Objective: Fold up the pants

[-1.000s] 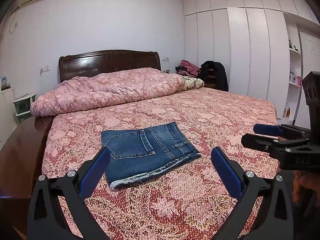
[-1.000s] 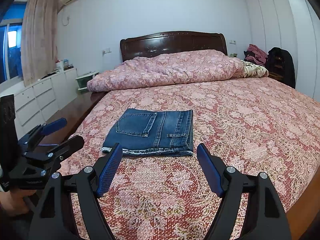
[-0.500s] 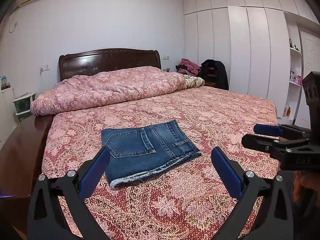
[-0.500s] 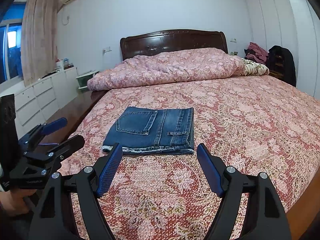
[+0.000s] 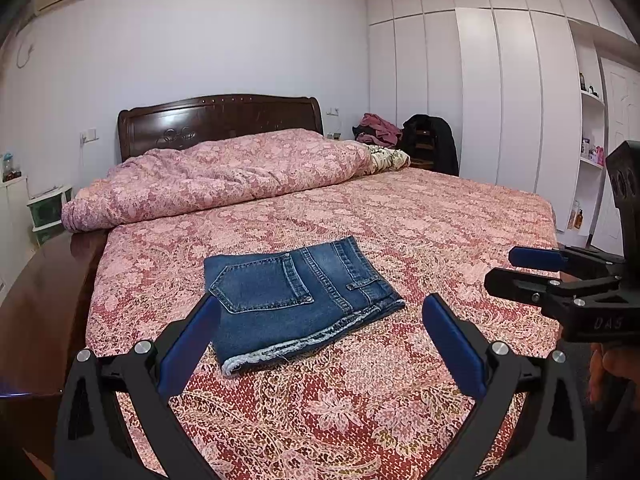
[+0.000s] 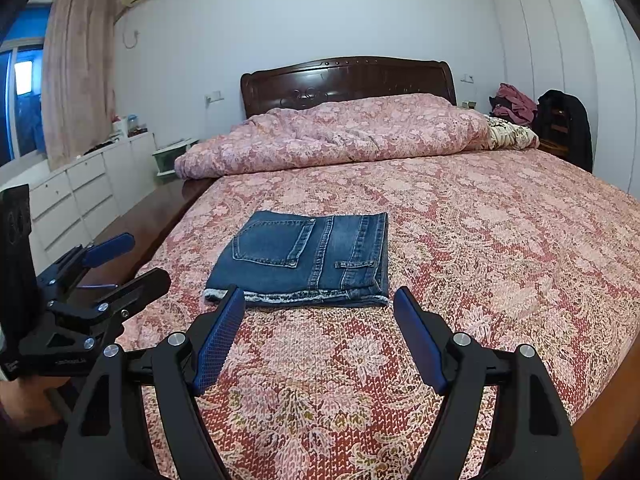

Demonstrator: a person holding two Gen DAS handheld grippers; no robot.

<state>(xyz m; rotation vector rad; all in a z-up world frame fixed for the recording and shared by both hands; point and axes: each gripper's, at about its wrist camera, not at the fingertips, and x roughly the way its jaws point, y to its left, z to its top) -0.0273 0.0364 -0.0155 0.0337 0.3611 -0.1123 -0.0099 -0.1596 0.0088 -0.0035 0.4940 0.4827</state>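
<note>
Folded blue denim pants [image 5: 296, 296] lie flat in a compact rectangle on the pink patterned bedspread [image 5: 420, 216], back pocket up; they also show in the right wrist view [image 6: 308, 258]. My left gripper [image 5: 320, 312] is open and empty, held back from the near edge of the pants. My right gripper [image 6: 320, 300] is open and empty, just short of the frayed near edge. The right gripper also shows at the right of the left wrist view [image 5: 516, 268], and the left gripper at the left of the right wrist view [image 6: 136, 258].
A bunched pink duvet [image 5: 216, 176] lies along the dark wooden headboard [image 5: 220, 120]. White wardrobes [image 5: 500, 96] stand on the right, with a chair of clothes [image 5: 428, 144]. White drawers [image 6: 80, 192] and a dark wooden bed rail [image 6: 140, 228] are on the left.
Both views have tilted up slightly, so the pants and the bed sit a little lower in frame. The pants have not moved and both grippers stay open.
</note>
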